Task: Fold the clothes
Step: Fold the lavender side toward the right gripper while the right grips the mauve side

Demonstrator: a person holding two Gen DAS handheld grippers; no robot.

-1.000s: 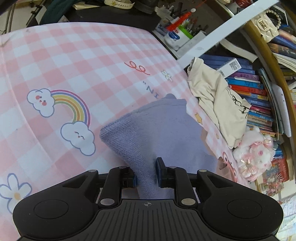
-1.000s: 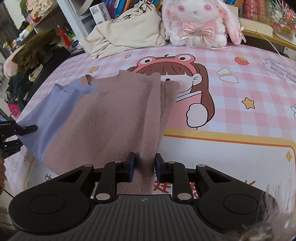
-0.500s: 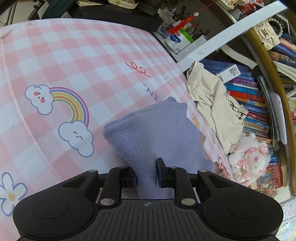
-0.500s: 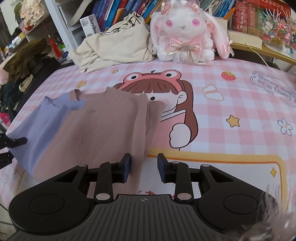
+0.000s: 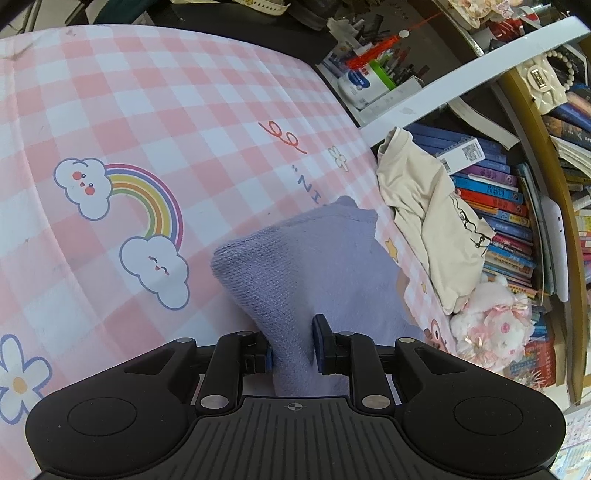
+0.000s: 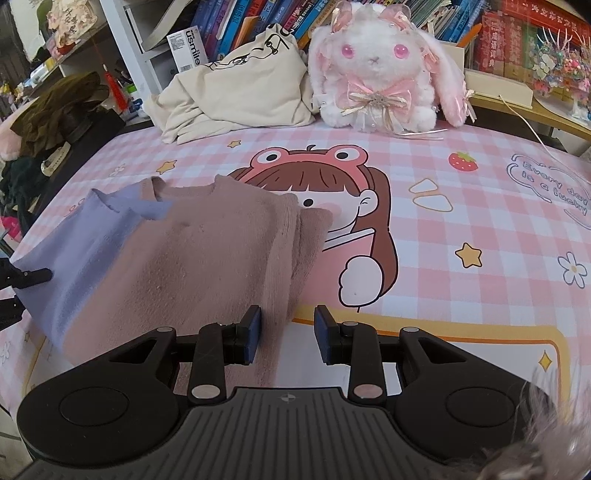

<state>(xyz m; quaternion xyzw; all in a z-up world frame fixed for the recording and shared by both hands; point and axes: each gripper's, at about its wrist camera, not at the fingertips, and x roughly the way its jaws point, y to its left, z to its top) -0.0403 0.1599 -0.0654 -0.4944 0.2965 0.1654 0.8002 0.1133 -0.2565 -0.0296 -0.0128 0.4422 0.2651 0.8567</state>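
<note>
Item: two-tone sweater [image 6: 192,266], lying on pink checked tabletop [image 6: 480,206]. Right tongs [image 6: 286,334] had just released the brown side, standing wide; left tongs [image 5: 291,347] still clamped the lavender edge. Fold half set.

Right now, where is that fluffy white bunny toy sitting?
In the right wrist view the bunny toy sits at the far edge of the pink checked cloth, against the bookshelf, just right of the crumpled cream garment.

I see open checked cloth [image 6: 480,206] right of the sweater [image 6: 192,258]; plush rabbit [image 6: 376,70] and cream garment [image 6: 236,96] block the far edge.
</note>
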